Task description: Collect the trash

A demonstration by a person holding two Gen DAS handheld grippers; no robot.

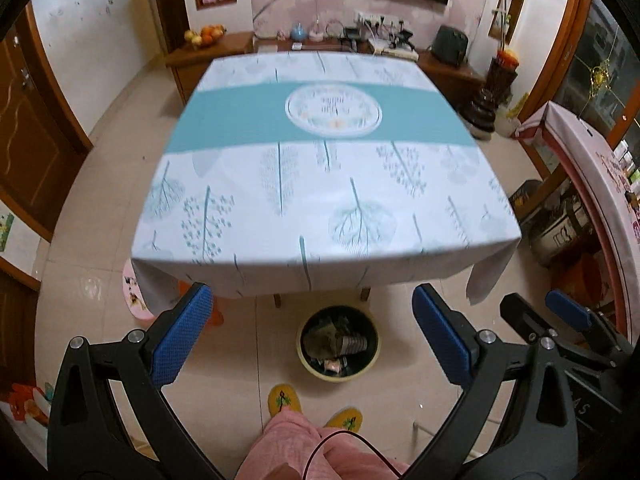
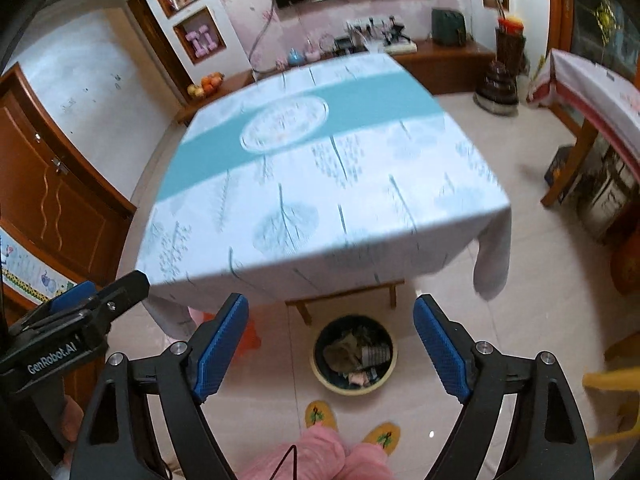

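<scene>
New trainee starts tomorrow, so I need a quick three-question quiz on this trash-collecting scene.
1. True or false: the left tool holds a piece of trash.
2. Where does the trash bin stand? A) on the table B) on the floor by the table's near edge C) beside the door
3. Fill in: the tablecloth has a ___ band across it.

Key: 1 false, both the left and the right tool are open and empty; 2 B; 3 teal.

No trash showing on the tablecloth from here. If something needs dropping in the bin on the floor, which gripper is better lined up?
Little to choose; slightly left. The trash bin lies nearly centred under the open left gripper, while under the open right gripper it sits a little off-centre. Both are empty, and the table top shows no trash.
</scene>
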